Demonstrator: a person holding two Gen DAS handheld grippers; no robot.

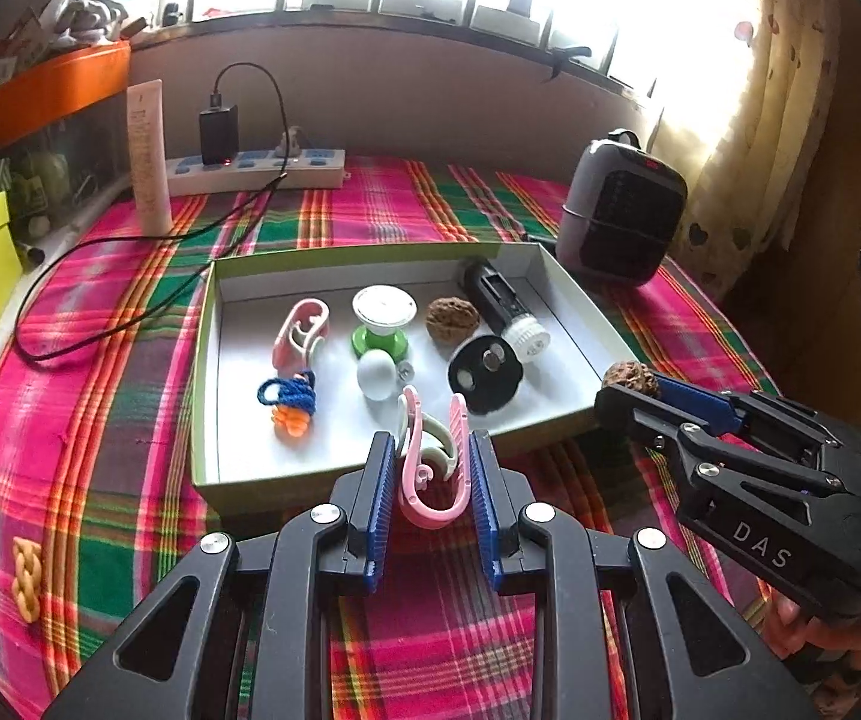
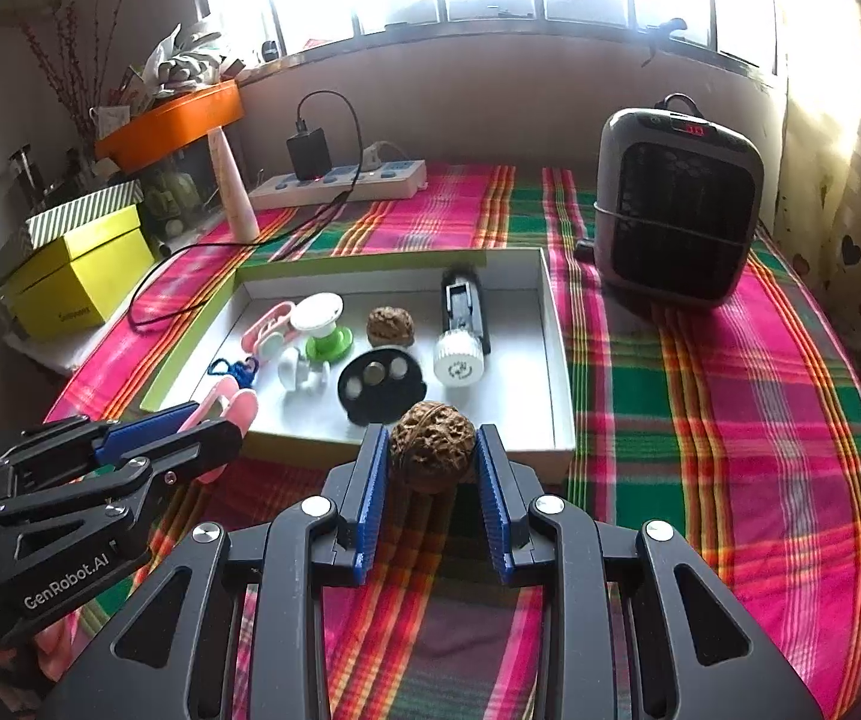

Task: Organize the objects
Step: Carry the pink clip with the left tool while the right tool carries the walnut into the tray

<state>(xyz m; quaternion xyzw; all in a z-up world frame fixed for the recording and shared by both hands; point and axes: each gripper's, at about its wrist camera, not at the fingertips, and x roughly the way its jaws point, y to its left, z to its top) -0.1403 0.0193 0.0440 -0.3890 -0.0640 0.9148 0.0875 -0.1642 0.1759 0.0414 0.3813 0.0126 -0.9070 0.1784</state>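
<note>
Tray (image 1: pixel 208 360), a shallow white box with a green rim, sits on the plaid cloth (image 1: pixel 100 396) and already holds a black torch-like tool (image 1: pixel 493 300), a black disc (image 1: pixel 484 375), a green-and-white spool (image 1: pixel 382 324), one walnut (image 1: pixel 452 317), a pink clip (image 1: pixel 301 333) and blue cord (image 1: pixel 287 393).

Left gripper (image 1: pixel 433 474): fingers closed partway on a second pink clip (image 1: pixel 433 468), held over the tray's near rim. The clip is springy and open-ended. Risk: it may twist between the ribbed pads or snag the rim on release.

Right gripper (image 2: pixel 432 456): fingers pinch a second walnut (image 2: pixel 432 450) at its sides, just short of the near wall. Risk: a round hard shell on narrow contact; a loose grip could drop it on the cloth, and once released it may roll into the disc.

The two grippers are close together; they may collide.

A braided yellow piece (image 1: pixel 27 579) lies on the cloth, well apart from the tray.
</note>
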